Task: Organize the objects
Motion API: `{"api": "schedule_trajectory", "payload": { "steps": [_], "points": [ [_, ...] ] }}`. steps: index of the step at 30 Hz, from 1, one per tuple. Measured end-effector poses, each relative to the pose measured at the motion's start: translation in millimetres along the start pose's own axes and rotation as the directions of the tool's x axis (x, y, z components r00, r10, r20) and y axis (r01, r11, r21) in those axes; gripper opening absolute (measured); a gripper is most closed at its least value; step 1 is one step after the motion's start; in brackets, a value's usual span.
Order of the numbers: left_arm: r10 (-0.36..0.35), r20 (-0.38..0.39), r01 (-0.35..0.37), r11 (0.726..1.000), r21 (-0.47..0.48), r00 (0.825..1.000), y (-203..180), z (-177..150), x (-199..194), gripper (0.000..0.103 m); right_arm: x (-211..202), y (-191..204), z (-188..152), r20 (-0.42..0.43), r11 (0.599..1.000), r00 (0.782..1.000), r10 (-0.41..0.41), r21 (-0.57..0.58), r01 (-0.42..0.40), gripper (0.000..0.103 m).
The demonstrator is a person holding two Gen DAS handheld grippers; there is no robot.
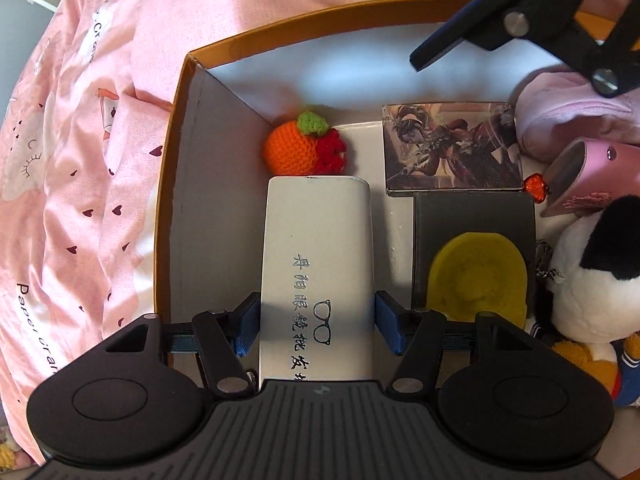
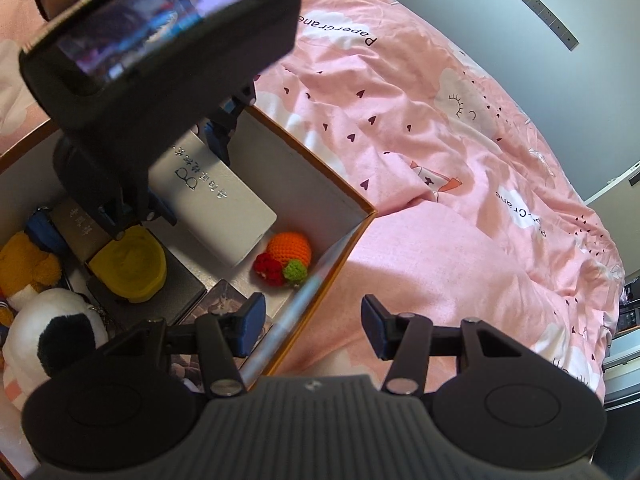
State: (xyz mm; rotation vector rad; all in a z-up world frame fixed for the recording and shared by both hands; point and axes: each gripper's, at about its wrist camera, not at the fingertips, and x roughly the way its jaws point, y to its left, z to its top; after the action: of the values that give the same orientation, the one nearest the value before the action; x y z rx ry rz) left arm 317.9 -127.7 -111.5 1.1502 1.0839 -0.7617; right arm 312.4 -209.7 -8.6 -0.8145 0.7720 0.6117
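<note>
A white glasses case (image 1: 316, 256) with black printed characters and a spectacles drawing sits between the blue pads of my left gripper (image 1: 316, 322), which is shut on its sides. The case hangs down inside an orange-rimmed cardboard box (image 1: 176, 120), near the box's left wall. In the right wrist view the same case (image 2: 224, 208) shows under the left gripper (image 2: 190, 172). My right gripper (image 2: 312, 328) stands open and empty over the box's near wall (image 2: 340, 248). Its black fingers (image 1: 480, 36) reach into the top right of the left wrist view.
In the box lie a crocheted orange and red fruit (image 1: 304, 148), a picture card tin (image 1: 452, 152), a dark box (image 1: 472, 212) bearing a yellow dish (image 1: 476, 276), a pink cup (image 1: 592, 176) and a black-and-white plush toy (image 1: 592, 280). A pink printed bedsheet (image 1: 80, 200) surrounds the box.
</note>
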Motion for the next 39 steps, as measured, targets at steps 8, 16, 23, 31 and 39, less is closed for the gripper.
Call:
{"api": "schedule_trajectory", "payload": {
  "steps": [8, 16, 23, 31, 39],
  "points": [
    [0.009, -0.021, -0.009, 1.000, 0.009, 1.000, -1.3, -8.6, -0.2, 0.075, -8.0, 3.1, -1.2, 0.001, 1.000, 1.000, -0.009, 0.001, 0.009, 0.056],
    [0.039, 0.101, -0.027, 0.993, -0.115, 0.994, -1.3, -26.7, -53.6, 0.075, -29.8, 10.7, -1.2, 0.020, 1.000, 1.000, -0.004, 0.018, 0.004, 0.060],
    [0.132, 0.236, -0.052, 0.947, -0.318, 0.963, -14.9, -34.3, -129.6, 0.075, -68.9, 27.3, 1.5, 0.074, 0.992, 0.997, 0.029, 0.119, -0.037, 0.073],
    [0.313, 0.341, 0.008, 0.727, -0.687, 0.886, -58.9, -89.6, -198.8, 0.075, -114.6, 59.6, -9.1, 0.172, 0.958, 0.985, 0.023, 0.279, -0.071, 0.081],
    [0.468, 0.269, 0.051, 0.428, -0.902, 0.842, -132.0, -137.2, -223.8, 0.075, -158.4, 101.7, -31.8, 0.311, 0.891, 0.950, -0.033, 0.441, -0.113, 0.088]
  ]
}}
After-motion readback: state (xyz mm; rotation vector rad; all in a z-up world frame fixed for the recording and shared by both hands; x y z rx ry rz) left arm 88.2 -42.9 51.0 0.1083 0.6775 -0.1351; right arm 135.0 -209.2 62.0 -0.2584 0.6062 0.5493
